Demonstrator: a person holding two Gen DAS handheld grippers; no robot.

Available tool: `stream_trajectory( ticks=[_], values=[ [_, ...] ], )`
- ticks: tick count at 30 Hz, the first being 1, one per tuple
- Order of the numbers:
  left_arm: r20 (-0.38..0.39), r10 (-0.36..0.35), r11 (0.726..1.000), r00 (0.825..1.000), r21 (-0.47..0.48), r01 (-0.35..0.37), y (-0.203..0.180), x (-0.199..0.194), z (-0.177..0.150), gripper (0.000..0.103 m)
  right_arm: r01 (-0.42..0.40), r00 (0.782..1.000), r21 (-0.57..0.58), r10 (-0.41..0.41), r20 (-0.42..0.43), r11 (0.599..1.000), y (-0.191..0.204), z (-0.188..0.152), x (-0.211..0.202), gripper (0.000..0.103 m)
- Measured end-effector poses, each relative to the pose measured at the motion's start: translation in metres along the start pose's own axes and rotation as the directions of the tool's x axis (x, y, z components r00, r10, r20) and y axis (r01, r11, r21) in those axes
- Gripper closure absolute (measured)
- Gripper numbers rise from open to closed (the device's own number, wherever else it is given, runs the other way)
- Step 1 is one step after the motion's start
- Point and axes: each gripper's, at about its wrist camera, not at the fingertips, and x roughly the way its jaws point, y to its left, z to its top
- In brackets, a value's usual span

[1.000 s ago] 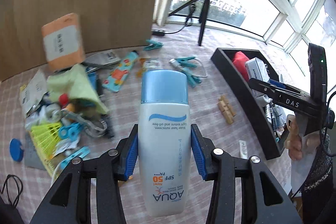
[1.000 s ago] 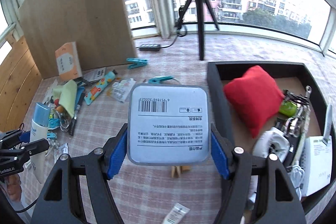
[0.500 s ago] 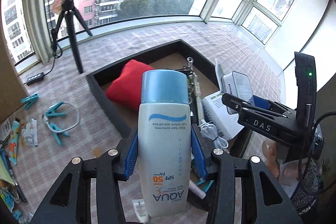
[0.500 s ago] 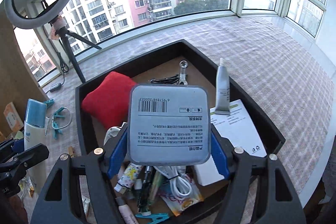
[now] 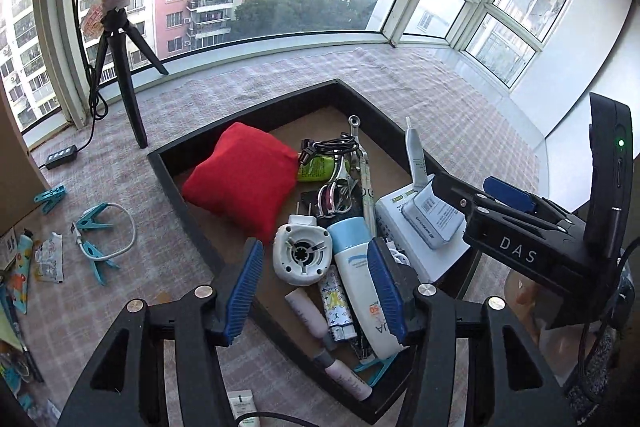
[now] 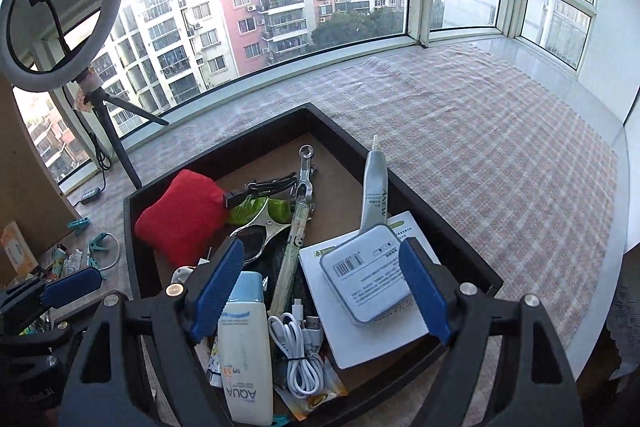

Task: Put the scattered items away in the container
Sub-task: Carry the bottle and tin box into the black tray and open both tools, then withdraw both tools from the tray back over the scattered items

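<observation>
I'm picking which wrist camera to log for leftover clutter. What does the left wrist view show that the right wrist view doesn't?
Only the left wrist view: a white round gadget whole in the tray, pale tubes beside it, and two teal clips on a white cable outside the tray.

Only the right wrist view: a coiled white cable and the whole ring light.

Both: the black tray, red pouch, sunscreen bottle, grey tin on a white box, and both grippers opening with nothing pressed between the pads.

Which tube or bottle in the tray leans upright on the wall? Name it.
The grey tube marked ANEW: its nozzle points up along the tray's far wall. The sunscreen bottle and the small pink-capped tube lie flat on the pile.
</observation>
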Motion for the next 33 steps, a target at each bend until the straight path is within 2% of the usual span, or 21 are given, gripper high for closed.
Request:
stream_trajectory(
  ticks=[7, 13, 16, 20, 26, 30, 33],
  values=[
    [0.020, 0.104, 0.989, 0.994, -0.109, -0.101, 0.071, -0.036, -0.023, 0.051, -0.112, 0.994, -0.094, 0.111, -0.013, 0.989, 0.062, -0.005, -0.001, 0.024],
    [0.023, 0.220, 0.961, 0.975, -0.180, -0.212, 0.139, -0.080, -0.064, 0.051, -0.221, 0.975, -0.217, 0.212, -0.062, 0.951, 0.134, -0.015, 0.000, 0.024],
    [-0.002, 0.313, 0.918, 0.950, -0.254, -0.303, 0.180, -0.101, -0.094, 0.051, -0.280, 0.960, -0.289, 0.265, -0.091, 0.915, 0.176, -0.024, -0.001, 0.024],
    [-0.046, 0.370, 0.864, 0.928, -0.349, -0.362, 0.230, -0.125, -0.139, 0.051, -0.352, 0.936, -0.369, 0.323, -0.140, 0.860, 0.233, -0.040, 0.000, 0.024],
    [-0.070, 0.430, 0.763, 0.900, -0.504, -0.404, 0.289, -0.169, -0.197, 0.051, -0.448, 0.894, -0.480, 0.393, -0.218, 0.754, 0.309, -0.072, -0.003, 0.024],
    [-0.085, 0.428, 0.704, 0.900, -0.593, -0.391, 0.318, -0.184, -0.220, 0.052, -0.506, 0.862, -0.523, 0.430, -0.269, 0.686, 0.351, -0.089, -0.007, 0.024],
    [-0.083, 0.423, 0.687, 0.902, -0.620, -0.379, 0.330, -0.187, -0.226, 0.052, -0.533, 0.844, -0.556, 0.443, -0.301, 0.638, 0.381, -0.101, -0.007, 0.024]
  ],
)
